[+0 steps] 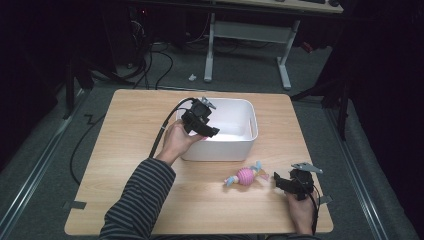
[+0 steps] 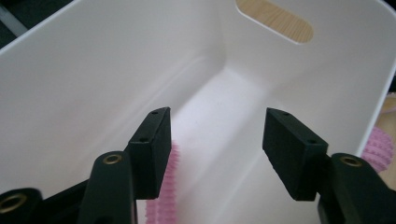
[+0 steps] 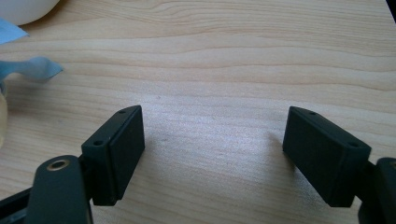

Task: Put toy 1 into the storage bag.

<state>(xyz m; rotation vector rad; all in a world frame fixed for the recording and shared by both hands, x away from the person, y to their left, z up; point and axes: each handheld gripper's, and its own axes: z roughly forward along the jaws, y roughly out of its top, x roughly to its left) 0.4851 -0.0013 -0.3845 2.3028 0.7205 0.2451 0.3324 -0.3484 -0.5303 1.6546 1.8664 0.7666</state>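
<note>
1. Hovering inside the white bin point(image 1: 248, 131), the left gripper point(image 2: 217, 140) stands parted, a pink spiky toy point(image 2: 164, 196) apparently loose beside one jaw
2. Right gripper point(image 3: 212, 149) gapes wide over the table point(image 3: 233, 60), empty

Overhead light brightens the counter point(image 1: 150, 150) while the room around stays dark; near gripper jaws look soft, slightly blurred

A dark-and-grey striped sleeve point(image 1: 137, 200) covers the left arm; both black grippers trail black cables.
</note>
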